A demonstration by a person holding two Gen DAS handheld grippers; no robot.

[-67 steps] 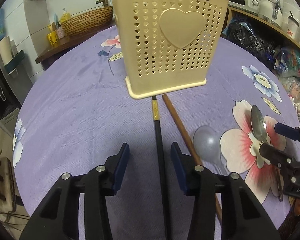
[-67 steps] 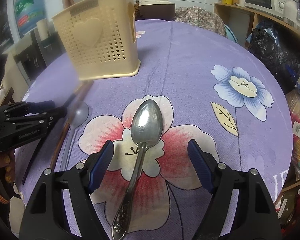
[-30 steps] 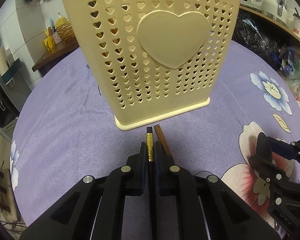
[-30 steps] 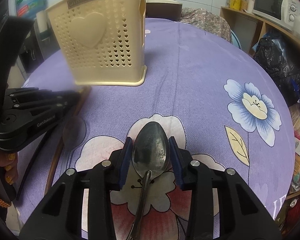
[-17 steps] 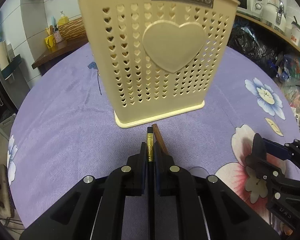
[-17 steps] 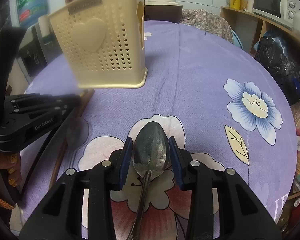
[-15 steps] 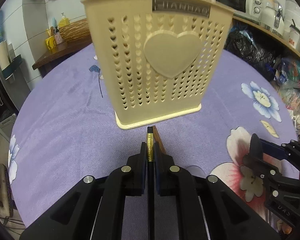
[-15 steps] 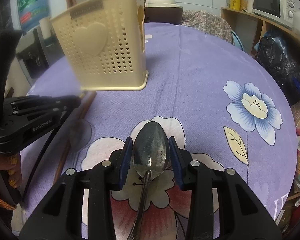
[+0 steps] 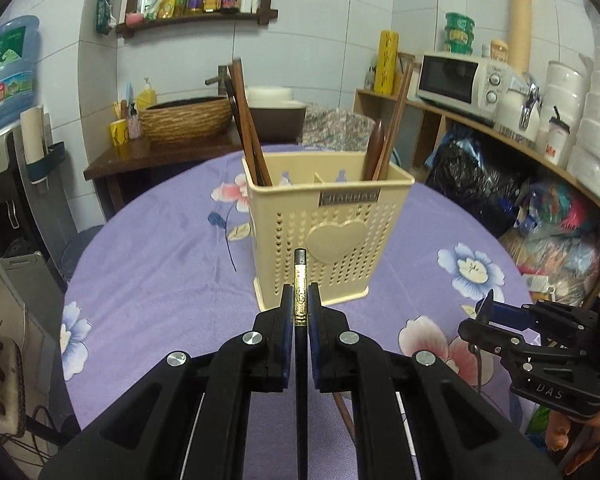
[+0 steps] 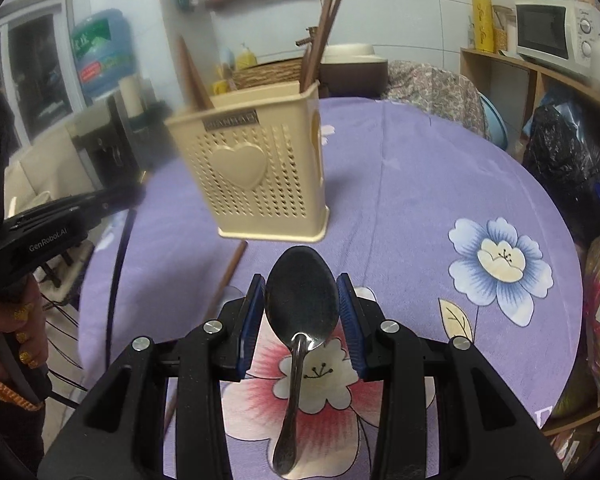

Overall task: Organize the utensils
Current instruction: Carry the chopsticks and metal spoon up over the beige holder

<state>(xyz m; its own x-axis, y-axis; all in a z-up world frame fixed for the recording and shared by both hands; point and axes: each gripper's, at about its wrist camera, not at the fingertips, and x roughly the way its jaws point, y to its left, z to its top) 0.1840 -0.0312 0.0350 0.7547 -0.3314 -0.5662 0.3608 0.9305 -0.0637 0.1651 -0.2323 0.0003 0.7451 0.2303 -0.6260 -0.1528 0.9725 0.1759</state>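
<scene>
My left gripper (image 9: 300,300) is shut on a black chopstick (image 9: 300,280) with a gold band, held off the table with its tip pointing at the cream utensil holder (image 9: 332,240). That holder has heart-shaped holes and several brown chopsticks (image 9: 246,128) standing in it. In the right wrist view my right gripper (image 10: 302,298) is shut on the bowl of a metal spoon (image 10: 302,296), lifted above the purple floral tablecloth (image 10: 440,208), short of the holder (image 10: 256,184). A brown chopstick (image 10: 230,268) and a clear plastic spoon lie on the cloth by the holder's base.
The left gripper (image 10: 60,224) and a hand (image 10: 16,336) show at the left of the right wrist view. A wooden shelf with a microwave (image 9: 456,76), stacked white bowls (image 9: 596,128) and bags stands to the right. A woven basket (image 9: 184,116) sits behind the table.
Both grippers have risen with their loads. The chopstick and the spoon are off the table, and the holder looks smaller and farther, its open top now in view.
</scene>
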